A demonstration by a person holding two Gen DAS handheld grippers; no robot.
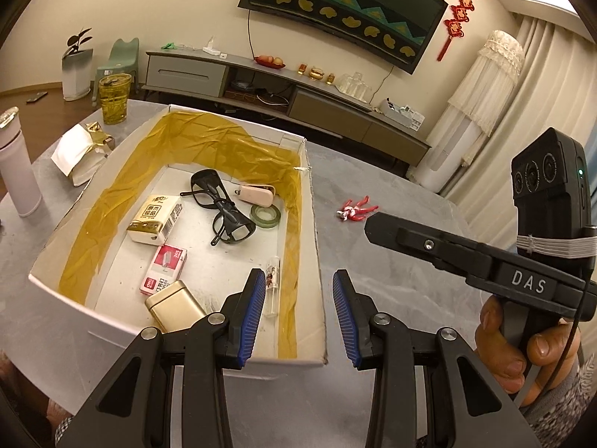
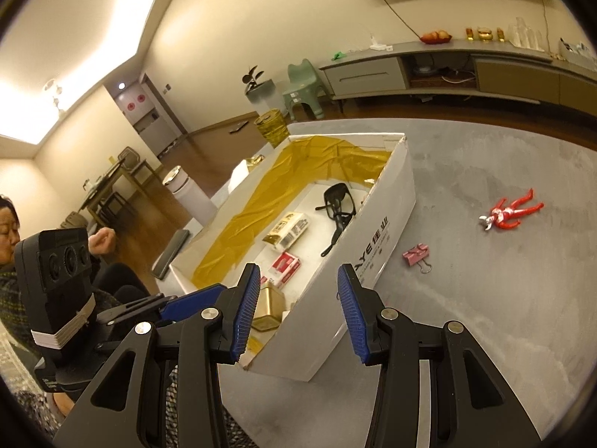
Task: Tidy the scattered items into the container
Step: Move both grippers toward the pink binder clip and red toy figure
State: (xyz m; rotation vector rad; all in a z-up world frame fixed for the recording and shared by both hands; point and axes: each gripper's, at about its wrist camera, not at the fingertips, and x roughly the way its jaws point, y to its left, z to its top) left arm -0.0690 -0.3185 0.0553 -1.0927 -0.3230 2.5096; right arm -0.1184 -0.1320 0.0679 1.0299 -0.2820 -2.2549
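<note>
Spreading under everything, the grey table (image 2: pixel 485 171) carries a white cardboard box (image 2: pixel 377 246) lined with crinkled yellow film (image 1: pixel 224 138). Both tools hover near the box's near corner. The left gripper (image 1: pixel 298 315) has its blue-padded fingers (image 1: pixel 252 317) well apart and holds nothing; its left finger hangs over the box interior and its right one over bare table outside the wall. The right gripper (image 2: pixel 298 311) is likewise spread wide and empty, straddling the box's side wall (in the left wrist view its black body shows at the right, gripped by a hand (image 1: pixel 522 343)).

Inside the box lie black glasses (image 1: pixel 220 205), a pale tissue packet (image 1: pixel 155 218), a red and white staple box (image 1: pixel 164 268), a gold tin (image 1: pixel 173 310) at the near end, a pink case (image 1: pixel 255 194), a green tape roll (image 1: pixel 265 215) and a small clear vial (image 1: pixel 273 291) just beside the right wall.

Outside, on the open table to the right of the box, a red toy figure (image 2: pixel 509 211) lies flat, well apart from the box, and a pink binder clip (image 2: pixel 417 255) sits near the box's printed side.

On the table beyond the box's left side stand a white bottle (image 1: pixel 16 171) and a yellow-green cup (image 1: pixel 113 99), with a gold-lined white pouch (image 1: pixel 80 153) lying between them.
</note>
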